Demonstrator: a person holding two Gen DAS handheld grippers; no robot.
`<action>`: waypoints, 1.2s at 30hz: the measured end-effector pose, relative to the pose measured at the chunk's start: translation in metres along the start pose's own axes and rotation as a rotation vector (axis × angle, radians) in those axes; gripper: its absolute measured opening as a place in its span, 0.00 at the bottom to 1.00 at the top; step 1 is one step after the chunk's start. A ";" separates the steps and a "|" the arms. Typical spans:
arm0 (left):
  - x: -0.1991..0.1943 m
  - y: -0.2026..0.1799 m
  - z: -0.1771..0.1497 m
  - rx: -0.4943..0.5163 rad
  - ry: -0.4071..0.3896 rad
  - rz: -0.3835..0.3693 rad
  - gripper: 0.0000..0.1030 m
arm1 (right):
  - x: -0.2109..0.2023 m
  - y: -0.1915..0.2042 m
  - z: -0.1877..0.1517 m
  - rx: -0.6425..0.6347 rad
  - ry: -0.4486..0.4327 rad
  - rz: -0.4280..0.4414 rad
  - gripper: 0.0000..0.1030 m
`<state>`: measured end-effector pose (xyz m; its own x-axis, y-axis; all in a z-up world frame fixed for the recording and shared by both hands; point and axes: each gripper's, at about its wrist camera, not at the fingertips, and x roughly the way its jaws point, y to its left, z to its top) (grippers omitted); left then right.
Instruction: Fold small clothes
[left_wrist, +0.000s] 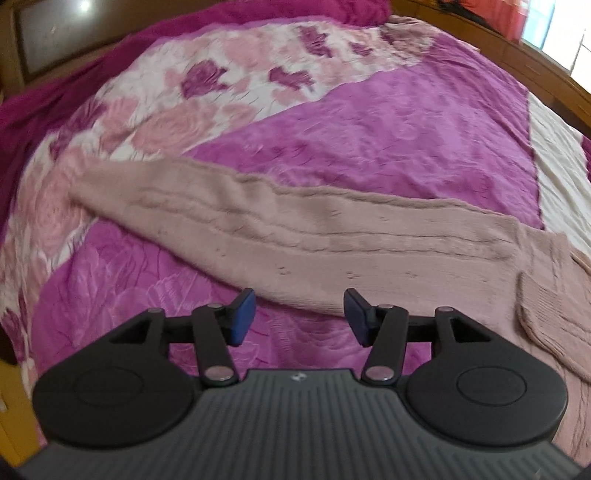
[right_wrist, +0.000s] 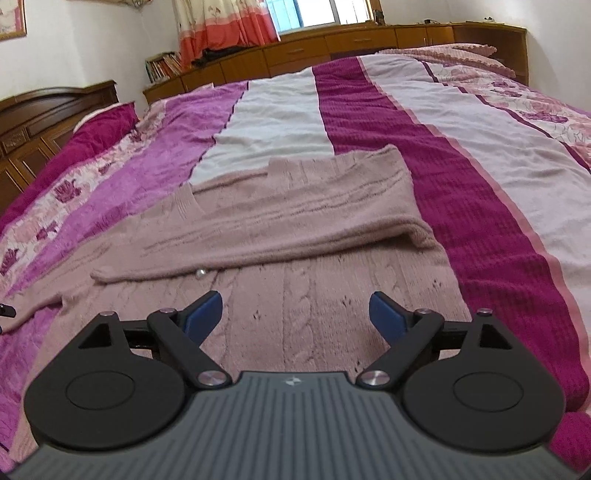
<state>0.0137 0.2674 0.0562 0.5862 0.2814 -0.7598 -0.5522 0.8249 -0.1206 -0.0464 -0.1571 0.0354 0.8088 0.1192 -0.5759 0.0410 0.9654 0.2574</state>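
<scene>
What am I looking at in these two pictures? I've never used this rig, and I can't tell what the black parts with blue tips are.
Each picture comes from a camera mounted on a hand-held tool, looking forward along its two fingers. A person carries one tool in each hand; no robot arm is involved. The black parts with blue pads are the tongs. The left tongs are open over a sleeve of a pink knitted sweater stretched across the patterned bedspread. The right tongs are open above the sweater's body, where its other sleeve already lies folded across. Neither tool holds anything.
</scene>
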 end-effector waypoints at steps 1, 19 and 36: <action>0.004 0.004 0.000 -0.019 0.007 -0.001 0.56 | 0.001 0.000 -0.001 -0.005 0.007 -0.004 0.88; 0.042 0.046 0.015 -0.276 -0.024 -0.118 0.60 | 0.034 0.009 -0.022 -0.078 0.109 -0.074 0.92; 0.058 0.022 0.024 -0.091 -0.099 -0.017 0.60 | 0.039 0.008 -0.030 -0.119 0.094 -0.065 0.97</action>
<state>0.0502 0.3137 0.0248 0.6491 0.3189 -0.6907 -0.5906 0.7835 -0.1933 -0.0322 -0.1380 -0.0082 0.7482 0.0714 -0.6596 0.0170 0.9918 0.1266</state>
